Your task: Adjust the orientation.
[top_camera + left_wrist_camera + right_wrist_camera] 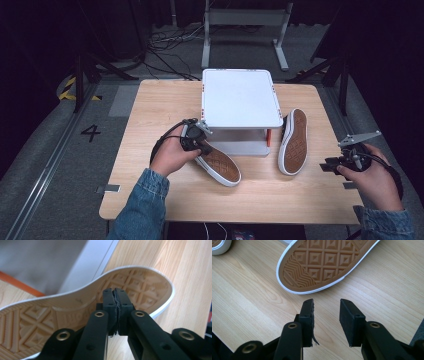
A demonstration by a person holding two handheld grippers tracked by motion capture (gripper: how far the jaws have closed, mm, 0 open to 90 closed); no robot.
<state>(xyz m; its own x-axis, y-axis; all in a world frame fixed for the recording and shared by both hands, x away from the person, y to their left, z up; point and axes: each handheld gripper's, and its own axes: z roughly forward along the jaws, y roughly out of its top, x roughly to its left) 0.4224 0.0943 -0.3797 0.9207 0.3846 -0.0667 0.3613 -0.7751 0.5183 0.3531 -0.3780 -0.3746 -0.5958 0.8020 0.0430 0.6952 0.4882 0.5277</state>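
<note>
The wooden tabletop [165, 100] carries a white two-tier stand [240, 97] at its far middle; the stand's top plate hides most of its lower shelf and whatever part of the shoes reaches under it. Two shoes lie sole-up on either side of the stand's front. The left shoe [220, 165] lies at an angle from the stand's front left corner towards the near edge, its far end covered in the high view by the left tool [196, 142] and the hand around it. Its upper is turned away, so only the tan patterned sole and white rim can be read. The right shoe [293, 142] lies just beside the stand's right side, sole up too, its upper hidden beneath it.

The left tool sits at the far end of the left shoe. In the left gripper view its jaws are clenched, pads pressed together in front of the sole [75, 315]; whether a thin piece of the shoe is pinched between them is hard to make out, and nothing clearly shows there.

The right tool [332, 165] is held over the tabletop's right edge, well apart from the right shoe. In the right gripper view its jaws stand parted with bare wood between them, and the sole's rounded end [322, 265] lies just ahead of the pads, cut off by the top edge.
</note>
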